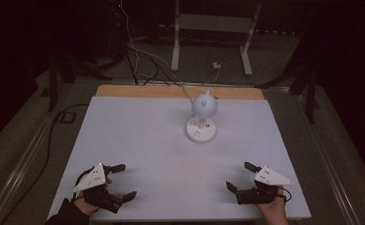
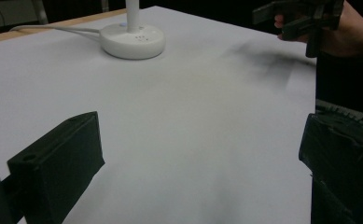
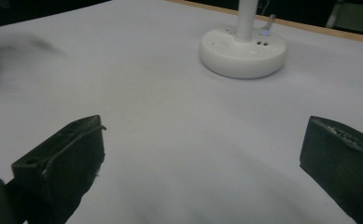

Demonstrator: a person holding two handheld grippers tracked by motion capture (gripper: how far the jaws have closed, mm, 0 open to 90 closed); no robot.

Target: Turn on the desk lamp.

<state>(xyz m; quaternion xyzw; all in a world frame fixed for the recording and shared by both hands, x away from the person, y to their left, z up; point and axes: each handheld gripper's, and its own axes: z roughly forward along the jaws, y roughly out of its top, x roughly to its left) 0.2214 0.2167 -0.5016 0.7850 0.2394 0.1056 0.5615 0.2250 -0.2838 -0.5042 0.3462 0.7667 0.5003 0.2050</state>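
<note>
A small white desk lamp [image 1: 203,107] with a round head stands on its disc base [image 1: 201,131] right of the table's centre; the base also appears in the left gripper view [image 2: 132,41] and the right gripper view [image 3: 242,52]. My left gripper [image 1: 124,181] rests near the front left edge, open, nothing between its jaws. My right gripper [image 1: 239,176] sits near the front right edge, also open and empty. The left gripper view catches the right gripper [image 2: 295,17] in a hand at the upper right.
A white sheet [image 1: 161,154] covers the table, with a wooden strip [image 1: 138,91] bare along the far edge. The lamp's cable [image 2: 53,30] runs off the back. Beyond stand a white table frame [image 1: 213,33] and loose cables [image 1: 138,56] on the floor.
</note>
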